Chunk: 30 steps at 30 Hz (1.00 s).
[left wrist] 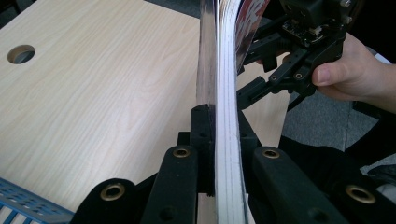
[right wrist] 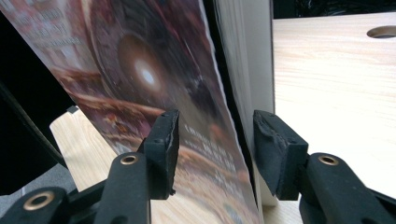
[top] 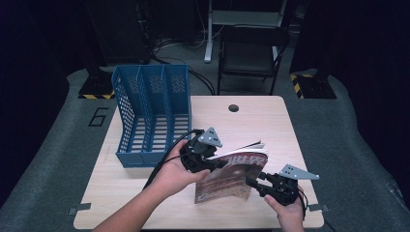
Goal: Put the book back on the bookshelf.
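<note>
Here the left gripper (top: 209, 162) is clamped tight on a magazine (top: 231, 176), its two black jaws pressed flat against the stack of pages, as the left gripper view shows with the page edges (left wrist: 227, 116) running straight up between them. The magazine is held tilted above the near right part of the wooden table (top: 270, 125), its reddish-brown cover facing the person and its loose pages fanning a little at the top. The right gripper (top: 258, 184) sits at the magazine's lower right edge; in the right gripper view its jaws stand spread on either side of the cover (right wrist: 154, 84) and pages, the pads apart from the paper rather than pressing it. A blue file rack (top: 152, 113) with three upright compartments stands on the far left part of the table, just beside the left hand (top: 171, 171). A round hole (top: 234, 108) marks the table's far edge.
</note>
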### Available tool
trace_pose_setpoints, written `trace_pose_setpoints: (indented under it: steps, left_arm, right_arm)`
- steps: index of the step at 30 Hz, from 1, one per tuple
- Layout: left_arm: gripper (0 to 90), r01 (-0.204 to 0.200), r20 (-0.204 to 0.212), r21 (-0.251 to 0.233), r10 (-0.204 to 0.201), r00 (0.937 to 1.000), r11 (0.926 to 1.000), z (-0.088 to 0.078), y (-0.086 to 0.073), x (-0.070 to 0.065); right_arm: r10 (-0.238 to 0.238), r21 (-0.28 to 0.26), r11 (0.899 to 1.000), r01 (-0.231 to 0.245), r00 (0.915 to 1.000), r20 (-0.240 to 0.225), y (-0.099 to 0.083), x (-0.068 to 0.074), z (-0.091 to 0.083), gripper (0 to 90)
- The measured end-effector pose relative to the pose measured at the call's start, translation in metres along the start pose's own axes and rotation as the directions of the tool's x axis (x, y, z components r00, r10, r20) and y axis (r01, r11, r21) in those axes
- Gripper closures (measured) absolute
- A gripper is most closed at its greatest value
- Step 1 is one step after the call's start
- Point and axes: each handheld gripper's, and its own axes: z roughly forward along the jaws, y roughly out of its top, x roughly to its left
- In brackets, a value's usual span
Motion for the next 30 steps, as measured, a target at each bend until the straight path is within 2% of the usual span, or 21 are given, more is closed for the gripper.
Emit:
trace_pose_setpoints:
  steps: [11, 18, 20, 21, 27, 30]
  left_arm:
    - [84.1, 0.01, -0.023, -0.003, -0.01, 0.9997, 0.9999, -0.009, 0.002, 0.004]
    - [84.0, 0.02, -0.014, -0.013, -0.021, 0.9997, 0.9997, -0.015, 0.006, 0.006]
    - [84.1, 0.012, -0.017, -0.012, -0.013, 0.9998, 0.9998, -0.017, 0.007, 0.007]
    - [84.1, 0.018, -0.016, -0.012, -0.019, 0.9997, 0.9998, -0.019, 0.007, 0.007]
    - [84.0, 0.036, -0.021, -0.025, -0.037, 0.9991, 0.999, -0.025, 0.009, 0.009]
    - [84.0, 0.044, -0.018, -0.028, -0.044, 0.9989, 0.9986, -0.028, 0.01, 0.011]
  right_arm:
    - [0.017, 0.018, 1.0, -0.018, 0.9997, 0.02, -0.004, -0.008, -0.002, 51.5]
    - [0.01, 0.029, 1.0, -0.011, 0.9994, 0.034, -0.007, -0.012, -0.002, 51.3]
    - [0.012, 0.035, 0.999, -0.013, 0.9991, 0.042, -0.007, -0.013, -0.002, 51.3]
    - [0.03, 0.043, 0.999, -0.032, 0.9986, 0.043, -0.008, -0.012, -0.003, 51.3]
    - [0.011, 0.052, 0.999, -0.014, 0.9989, 0.045, -0.009, -0.016, -0.002, 51.3]
    - [0.022, 0.06, 0.998, -0.025, 0.9987, 0.047, -0.01, -0.015, -0.001, 51.3]
